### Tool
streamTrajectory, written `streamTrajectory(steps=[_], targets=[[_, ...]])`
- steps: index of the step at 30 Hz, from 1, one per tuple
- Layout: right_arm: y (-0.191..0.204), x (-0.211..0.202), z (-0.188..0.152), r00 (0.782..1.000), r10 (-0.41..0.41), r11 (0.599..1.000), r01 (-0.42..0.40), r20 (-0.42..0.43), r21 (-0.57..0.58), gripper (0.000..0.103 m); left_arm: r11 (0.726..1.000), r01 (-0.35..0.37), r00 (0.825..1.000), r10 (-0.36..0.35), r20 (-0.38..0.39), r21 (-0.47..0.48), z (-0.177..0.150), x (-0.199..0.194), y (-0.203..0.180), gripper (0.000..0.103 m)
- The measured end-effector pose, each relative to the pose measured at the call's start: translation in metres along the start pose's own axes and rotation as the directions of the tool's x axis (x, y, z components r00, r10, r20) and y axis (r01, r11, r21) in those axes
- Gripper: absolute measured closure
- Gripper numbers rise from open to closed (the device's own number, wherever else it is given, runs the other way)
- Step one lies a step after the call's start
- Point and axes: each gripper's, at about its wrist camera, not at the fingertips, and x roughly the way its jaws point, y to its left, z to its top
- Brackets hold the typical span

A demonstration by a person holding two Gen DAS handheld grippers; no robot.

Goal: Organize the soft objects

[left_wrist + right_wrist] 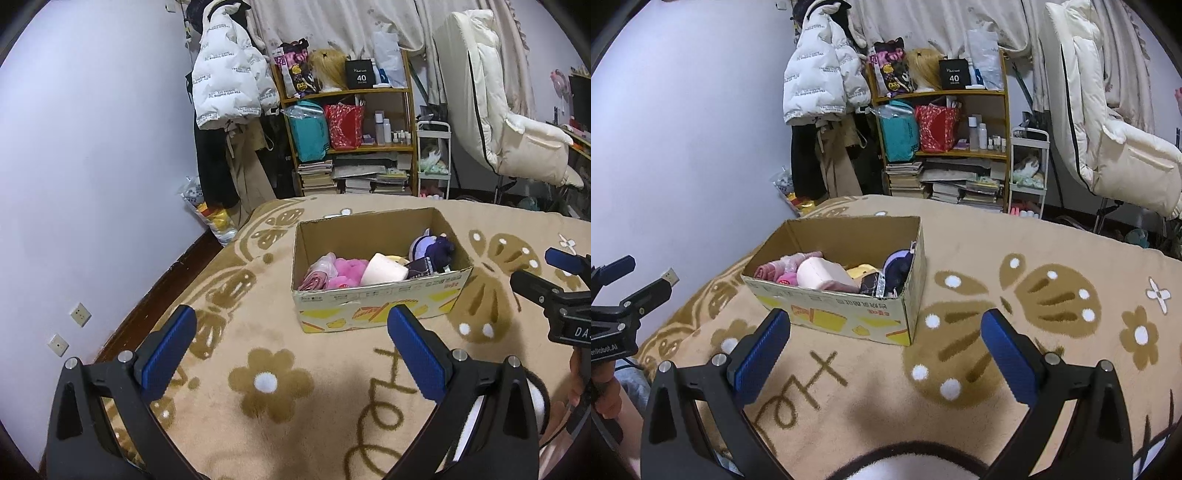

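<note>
A cardboard box [380, 299] [849, 310] stands on the beige blanket. Inside lie soft things: a pink plush [347, 271] [786, 277], a pale pink roll [382, 275] [822, 275], a purple and dark plush [434, 249] [899, 264] and a yellow one [862, 272]. My left gripper [291, 349] is open and empty, in front of the box. My right gripper [882, 349] is open and empty, in front of the box's right corner; it also shows in the left wrist view [546, 273].
The blanket [280, 380] [1034, 251] with brown flower and butterfly patterns covers the bed. Behind stand a shelf [369, 147] with bags and books, hanging coats [229, 74], and a white padded chair [517, 129]. A wall lies left.
</note>
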Motion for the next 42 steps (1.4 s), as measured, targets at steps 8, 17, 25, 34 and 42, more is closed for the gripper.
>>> streamTrajectory(steps=[8,17,25,34,42], targets=[[0.003,0.015,-0.01,0.999,-0.024,0.999,0.023,-0.049,-0.036,0.0,1.0,-0.018,0.999,0.018,-0.026,0.008,-0.004,0.013,-0.001,0.001],[0.009,0.016,-0.012,0.998,-0.049,0.995,0.046,-0.036,-0.091,0.0,1.0,-0.024,0.999,0.024,-0.032,-0.016,-0.003,0.015,0.007,0.001],[0.002,0.016,-0.01,0.998,-0.052,0.998,0.05,-0.043,-0.05,0.0,0.998,-0.066,0.997,0.065,-0.034,-0.02,-0.003,0.016,0.009,0.001],[0.0,0.017,-0.011,0.997,-0.057,0.998,0.055,-0.051,-0.043,0.0,0.997,-0.063,0.998,0.062,-0.023,-0.04,-0.003,0.016,0.013,0.0],[-0.001,0.017,-0.011,0.997,-0.057,0.998,0.055,-0.044,-0.037,0.0,0.997,-0.064,0.998,0.063,-0.023,-0.05,-0.003,0.015,0.017,0.0]])
